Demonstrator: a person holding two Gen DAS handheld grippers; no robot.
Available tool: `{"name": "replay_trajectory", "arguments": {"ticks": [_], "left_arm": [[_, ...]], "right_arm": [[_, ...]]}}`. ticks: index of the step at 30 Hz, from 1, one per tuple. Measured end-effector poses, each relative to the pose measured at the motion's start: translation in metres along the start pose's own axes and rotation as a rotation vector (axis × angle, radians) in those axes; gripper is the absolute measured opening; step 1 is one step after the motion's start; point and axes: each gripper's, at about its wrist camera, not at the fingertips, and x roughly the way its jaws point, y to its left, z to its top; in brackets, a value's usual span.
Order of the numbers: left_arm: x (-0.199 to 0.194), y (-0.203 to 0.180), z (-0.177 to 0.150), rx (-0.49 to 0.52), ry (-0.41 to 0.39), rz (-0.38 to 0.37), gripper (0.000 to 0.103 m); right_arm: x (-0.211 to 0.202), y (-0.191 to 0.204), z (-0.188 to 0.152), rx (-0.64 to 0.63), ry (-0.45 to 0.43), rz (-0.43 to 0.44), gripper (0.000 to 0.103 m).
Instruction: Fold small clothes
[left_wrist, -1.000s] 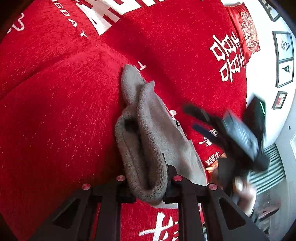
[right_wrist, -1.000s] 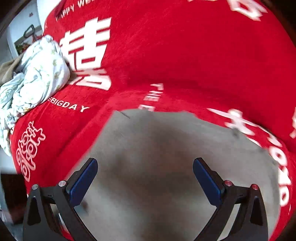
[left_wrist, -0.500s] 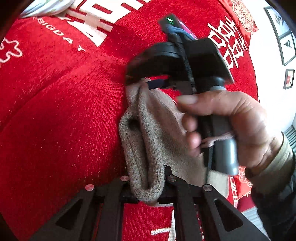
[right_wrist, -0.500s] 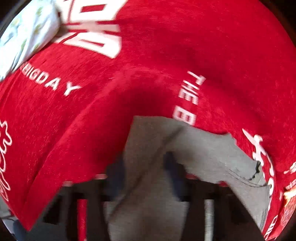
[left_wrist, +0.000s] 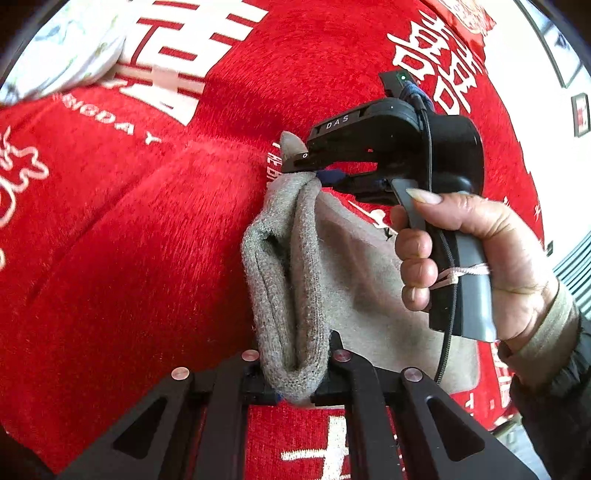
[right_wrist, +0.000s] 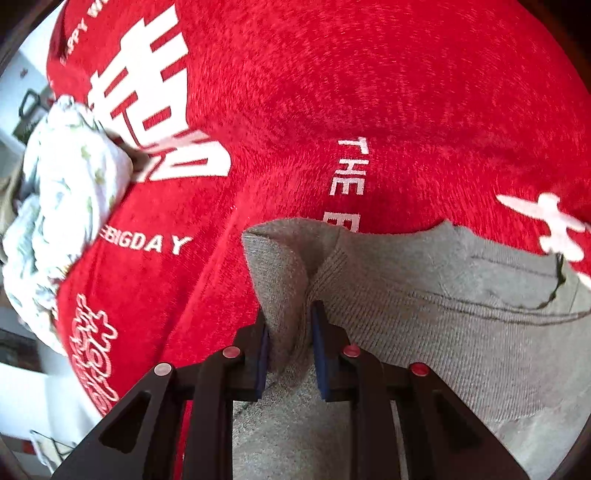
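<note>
A grey knit garment (left_wrist: 332, 266) lies on a red bedspread with white lettering (left_wrist: 129, 240). My left gripper (left_wrist: 293, 373) is shut on the garment's near ribbed hem, which bulges between the fingers. My right gripper (left_wrist: 314, 173), held by a hand, is shut on the far end of the same folded edge. In the right wrist view the right gripper (right_wrist: 290, 350) pinches a raised corner of the grey garment (right_wrist: 424, 317), and the rest spreads right, with a dark seam line.
A bundle of white floral-print cloth (right_wrist: 62, 206) lies at the left on the red bedspread (right_wrist: 332, 92); it also shows in the left wrist view (left_wrist: 62, 55). Picture frames (left_wrist: 580, 114) hang on the wall at the far right.
My right gripper came in from the right over the garment, went from wide open to shut on its far corner. My left gripper kept its hold on the hem.
</note>
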Motion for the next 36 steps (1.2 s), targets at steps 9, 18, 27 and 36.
{"name": "replay_trajectory", "arguments": {"ticks": [9, 18, 27, 36], "left_arm": [[0.000, -0.039, 0.008, 0.092, 0.056, 0.161, 0.010], [0.007, -0.072, 0.002, 0.185, 0.088, 0.277, 0.010], [0.008, -0.109, -0.003, 0.285, 0.094, 0.322, 0.010], [0.017, -0.155, -0.014, 0.398, 0.093, 0.363, 0.010]], "right_arm": [[-0.034, -0.028, 0.004, 0.116, 0.000, 0.104, 0.022], [-0.060, -0.055, 0.001, 0.165, 0.006, 0.173, 0.022], [-0.081, -0.075, 0.002, 0.195, 0.001, 0.242, 0.022], [-0.102, -0.105, -0.003, 0.213, -0.022, 0.268, 0.022]]}}
